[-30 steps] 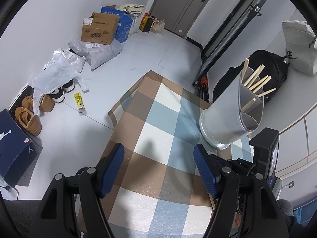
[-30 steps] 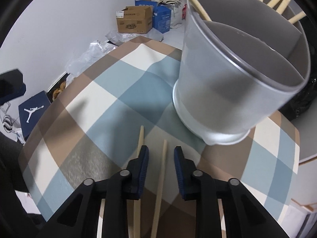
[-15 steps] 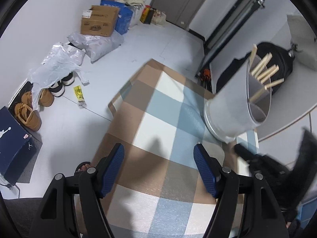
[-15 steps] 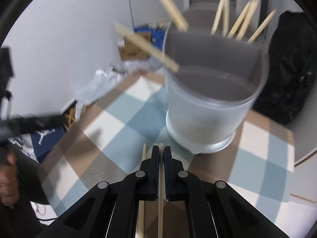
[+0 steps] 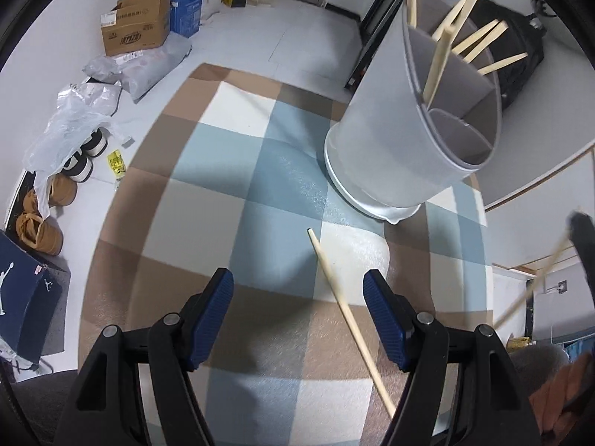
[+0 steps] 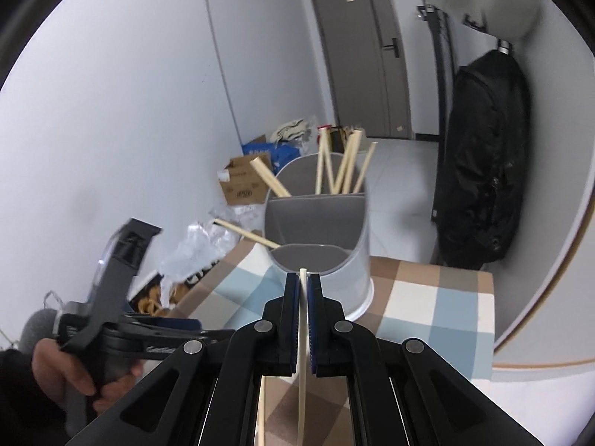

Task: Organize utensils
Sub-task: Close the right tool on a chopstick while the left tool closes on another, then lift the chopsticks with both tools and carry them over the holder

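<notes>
One chopstick (image 6: pixel 303 319) is clamped between the shut pads of the right tongs (image 6: pixel 303 290), its tip pointing at the grey utensil holder (image 6: pixel 319 245) on the checked worktop (image 6: pixel 438 304). Carry it over the rim, tilt it tip-down, and release only once the tip is inside a compartment beside the sticks already there. Left tongs (image 5: pixel 297 312) stand open and empty above a second chopstick (image 5: pixel 346 312) lying on the worktop; centre the pads on its shaft before closing.

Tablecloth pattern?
Tablecloth: checked in blue, brown and cream squares; clearest in the left wrist view.
</notes>
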